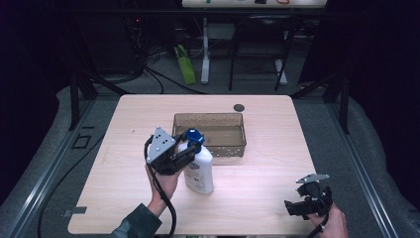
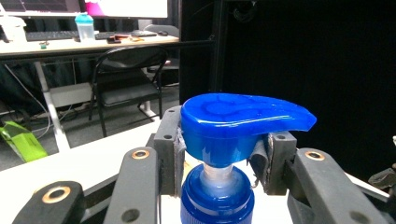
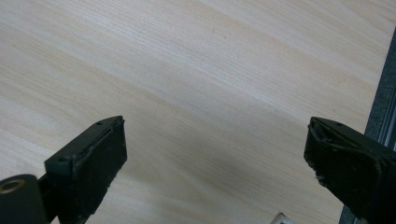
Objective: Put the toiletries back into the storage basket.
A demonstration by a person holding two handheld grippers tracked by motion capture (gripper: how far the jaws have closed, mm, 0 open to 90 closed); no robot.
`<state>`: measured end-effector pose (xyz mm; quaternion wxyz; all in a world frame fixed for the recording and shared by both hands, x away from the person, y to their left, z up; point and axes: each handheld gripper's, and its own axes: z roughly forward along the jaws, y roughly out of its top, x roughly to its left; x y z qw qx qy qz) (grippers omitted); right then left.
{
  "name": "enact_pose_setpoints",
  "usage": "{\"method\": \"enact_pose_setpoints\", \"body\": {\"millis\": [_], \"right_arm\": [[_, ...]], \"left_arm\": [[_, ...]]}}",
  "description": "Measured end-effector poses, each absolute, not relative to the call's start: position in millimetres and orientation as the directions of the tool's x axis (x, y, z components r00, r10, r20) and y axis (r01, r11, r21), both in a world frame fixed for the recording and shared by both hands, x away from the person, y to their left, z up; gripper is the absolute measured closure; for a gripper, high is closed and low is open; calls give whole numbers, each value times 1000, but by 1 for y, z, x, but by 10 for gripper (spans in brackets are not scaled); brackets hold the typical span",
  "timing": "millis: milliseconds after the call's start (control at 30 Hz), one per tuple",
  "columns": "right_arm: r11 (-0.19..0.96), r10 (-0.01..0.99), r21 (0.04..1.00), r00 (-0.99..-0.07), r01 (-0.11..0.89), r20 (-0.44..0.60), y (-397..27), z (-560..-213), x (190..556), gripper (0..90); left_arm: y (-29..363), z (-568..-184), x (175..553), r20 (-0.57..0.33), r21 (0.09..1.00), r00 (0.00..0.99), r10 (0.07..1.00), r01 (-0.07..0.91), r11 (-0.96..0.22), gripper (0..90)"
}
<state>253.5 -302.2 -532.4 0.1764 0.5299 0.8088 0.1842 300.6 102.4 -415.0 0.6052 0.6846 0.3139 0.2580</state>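
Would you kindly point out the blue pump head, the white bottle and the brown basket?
Blue pump head point(image 2: 233, 119), left gripper view, its top face.
White bottle point(image 1: 199, 173), high view, its label.
Brown basket point(image 1: 225, 148), high view, its near wall.

No wording can be read anywhere; the white pump bottle point(image 1: 199, 171) carries a printed label on its front, toward 6 o'clock in the high view, too small and blurred to make out
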Motion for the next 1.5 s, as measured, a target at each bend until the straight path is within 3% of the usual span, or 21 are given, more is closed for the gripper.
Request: {"method": "enact_pose_setpoints", "body": {"millis": [1500], "right_arm": [[384, 918, 487, -379, 785, -113, -301, -532, 252, 50]], "left_arm": [[117, -388, 305, -23, 998, 660, 751, 63, -25, 588]]}}
